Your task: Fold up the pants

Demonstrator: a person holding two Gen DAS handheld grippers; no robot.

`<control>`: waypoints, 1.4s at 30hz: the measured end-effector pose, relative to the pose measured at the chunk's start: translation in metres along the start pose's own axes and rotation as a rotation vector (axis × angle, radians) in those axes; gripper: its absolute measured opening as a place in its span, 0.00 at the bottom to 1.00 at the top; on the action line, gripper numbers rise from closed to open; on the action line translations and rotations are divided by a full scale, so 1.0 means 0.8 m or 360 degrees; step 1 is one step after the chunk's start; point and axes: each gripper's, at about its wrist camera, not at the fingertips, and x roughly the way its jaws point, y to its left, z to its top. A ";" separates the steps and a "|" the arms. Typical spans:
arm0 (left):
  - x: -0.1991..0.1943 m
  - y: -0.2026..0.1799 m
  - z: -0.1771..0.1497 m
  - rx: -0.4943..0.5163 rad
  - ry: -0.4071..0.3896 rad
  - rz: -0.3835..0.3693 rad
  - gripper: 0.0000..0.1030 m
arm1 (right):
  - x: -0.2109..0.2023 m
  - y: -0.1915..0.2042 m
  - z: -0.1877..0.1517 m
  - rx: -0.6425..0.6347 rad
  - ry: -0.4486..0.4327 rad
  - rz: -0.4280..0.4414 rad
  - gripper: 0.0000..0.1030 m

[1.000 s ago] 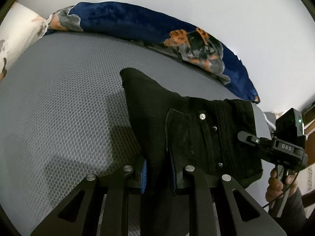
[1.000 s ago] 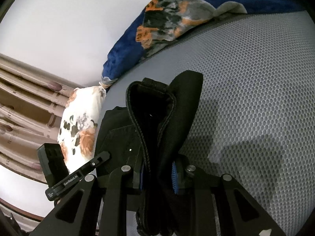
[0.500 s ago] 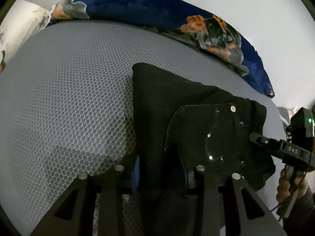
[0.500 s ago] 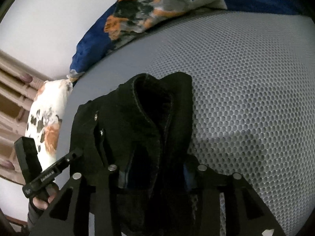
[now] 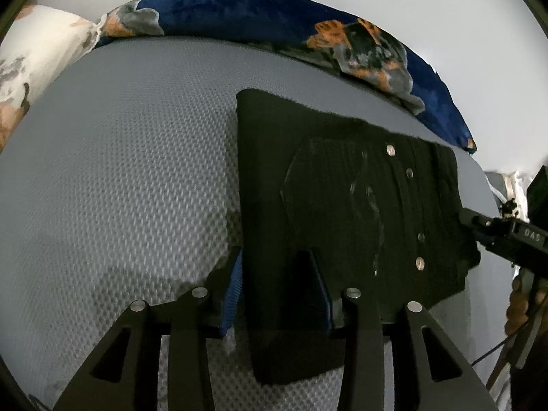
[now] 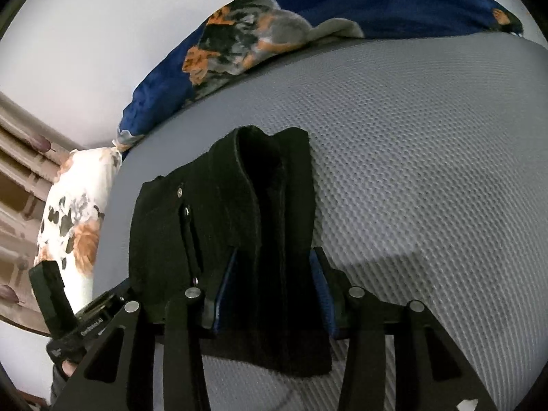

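Folded black denim pants (image 5: pixel 342 205) lie flat on the grey mesh-textured mattress (image 5: pixel 120 188). Left tool (image 5: pixel 281 281) and right tool (image 6: pixel 270 284) each part-closed, pinching a near edge. Risk: uneven release drags layers, skewing the fold; thick seam may snag a pad.

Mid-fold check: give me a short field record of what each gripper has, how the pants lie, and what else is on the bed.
left gripper: fingers astride one end of the black pants, fabric between the blue pads
right gripper: likewise at the other end of the bundle, fabric between its pads
pants: folded bundle resting on the grey mesh mattress, rivets facing up
blue patterned blanket: along the far edge, apart from the pants
floral pillow: at the bed's end
grip: whether the pads are pressing cannot be told
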 end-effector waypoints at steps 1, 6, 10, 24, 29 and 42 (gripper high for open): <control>0.000 0.000 -0.004 -0.0002 0.0003 -0.0001 0.39 | -0.004 -0.001 -0.003 0.0012 -0.0002 0.0012 0.39; -0.006 0.001 -0.020 -0.0029 0.0006 -0.0014 0.40 | -0.013 0.007 -0.021 -0.0016 0.0006 0.0094 0.33; -0.010 -0.001 -0.027 -0.0031 0.0002 -0.0007 0.40 | -0.006 0.011 -0.033 -0.0036 0.0034 0.0098 0.10; -0.009 0.004 -0.045 -0.0037 0.0021 -0.0021 0.45 | -0.002 -0.009 -0.059 0.0042 -0.0014 0.0055 0.09; -0.012 0.003 -0.045 -0.0057 0.0018 0.0020 0.49 | -0.003 -0.014 -0.059 0.0093 -0.0022 0.0088 0.13; -0.073 -0.035 -0.081 0.0073 -0.0133 0.0473 0.64 | -0.045 0.051 -0.084 -0.0214 -0.0268 -0.0213 0.62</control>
